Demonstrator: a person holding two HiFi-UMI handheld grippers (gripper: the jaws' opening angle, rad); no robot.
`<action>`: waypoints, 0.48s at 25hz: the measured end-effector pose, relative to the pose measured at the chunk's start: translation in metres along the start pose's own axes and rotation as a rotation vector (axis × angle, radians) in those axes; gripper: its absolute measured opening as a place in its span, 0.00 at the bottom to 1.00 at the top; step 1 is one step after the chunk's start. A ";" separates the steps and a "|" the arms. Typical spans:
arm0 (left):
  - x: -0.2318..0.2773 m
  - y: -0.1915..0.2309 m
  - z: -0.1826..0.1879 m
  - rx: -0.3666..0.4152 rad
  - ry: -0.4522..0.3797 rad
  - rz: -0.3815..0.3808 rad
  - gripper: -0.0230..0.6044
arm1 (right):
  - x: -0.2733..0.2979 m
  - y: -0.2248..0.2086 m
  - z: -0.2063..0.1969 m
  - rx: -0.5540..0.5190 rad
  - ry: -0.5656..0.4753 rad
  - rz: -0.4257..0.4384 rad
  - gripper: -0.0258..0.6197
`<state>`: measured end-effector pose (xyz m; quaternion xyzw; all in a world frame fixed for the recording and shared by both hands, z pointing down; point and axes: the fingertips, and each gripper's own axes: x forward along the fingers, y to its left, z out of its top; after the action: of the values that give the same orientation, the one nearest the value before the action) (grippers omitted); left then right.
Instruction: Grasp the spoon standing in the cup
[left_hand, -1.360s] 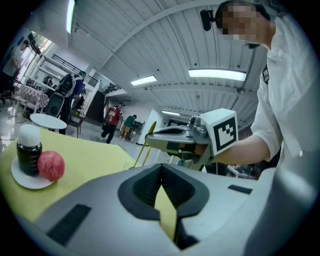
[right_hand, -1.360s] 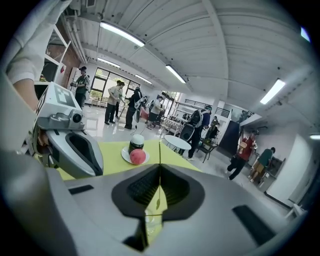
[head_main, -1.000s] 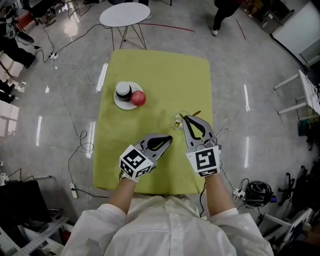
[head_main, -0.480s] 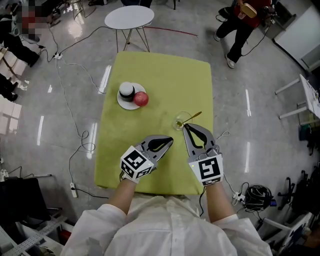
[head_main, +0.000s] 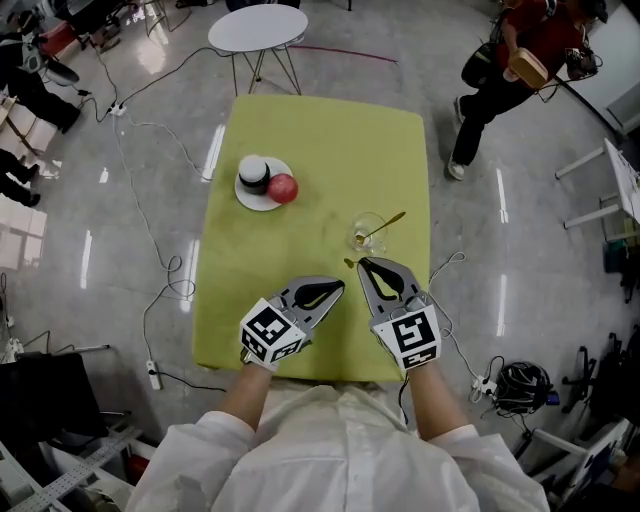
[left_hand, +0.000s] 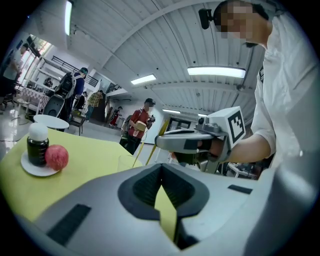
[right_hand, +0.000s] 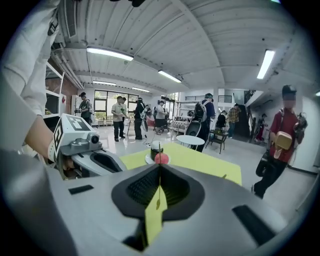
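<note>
**Head view.** Right gripper (head_main: 361, 263): jaws closed tip to tip, nothing between them. Left gripper (head_main: 340, 286): the same. The glass cup (head_main: 366, 233) stands just ahead of the right jaws, slightly to their right, and is not touching them. The spoon (head_main: 388, 222) leans in the cup with its handle angled away to the right. The cup's clear wall is faint and the spoon's bowl cannot be made out. A small dark mark on the green table (head_main: 320, 140) beside the right tips cannot be identified. Well ahead of the left jaws and to their left, a plate (head_main: 245, 197) carries a dark jar (head_main: 254, 174) and a red apple (head_main: 283, 187).

**Left gripper view.** The jaws meet, with only a sliver of green showing behind the tips. The cup is a pale outline just beyond the tips. The spoon handle rises towards the right gripper, which blocks the table ahead-right.

**Right gripper view.** The jaws are together and empty. The cup is hidden behind the gripper's own right jaw. The plate, jar and apple are straight ahead, and the left gripper is at left. A round white table (right_hand: 194, 140) stands beyond, with a bystander (right_hand: 282, 145) far right.
</note>
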<state>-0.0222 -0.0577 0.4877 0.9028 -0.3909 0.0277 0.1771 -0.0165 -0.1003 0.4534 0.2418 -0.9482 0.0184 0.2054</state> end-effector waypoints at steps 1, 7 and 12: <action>-0.001 -0.001 -0.002 -0.003 0.004 0.001 0.04 | 0.001 0.001 -0.007 0.013 0.016 0.006 0.05; -0.004 -0.001 -0.012 -0.006 0.025 0.004 0.04 | 0.009 0.005 -0.045 0.152 0.093 0.056 0.05; -0.003 -0.003 -0.013 -0.008 0.032 -0.003 0.04 | 0.011 0.008 -0.067 0.321 0.146 0.120 0.05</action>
<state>-0.0215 -0.0491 0.4986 0.9022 -0.3867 0.0401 0.1867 -0.0037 -0.0896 0.5193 0.2125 -0.9283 0.1993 0.2310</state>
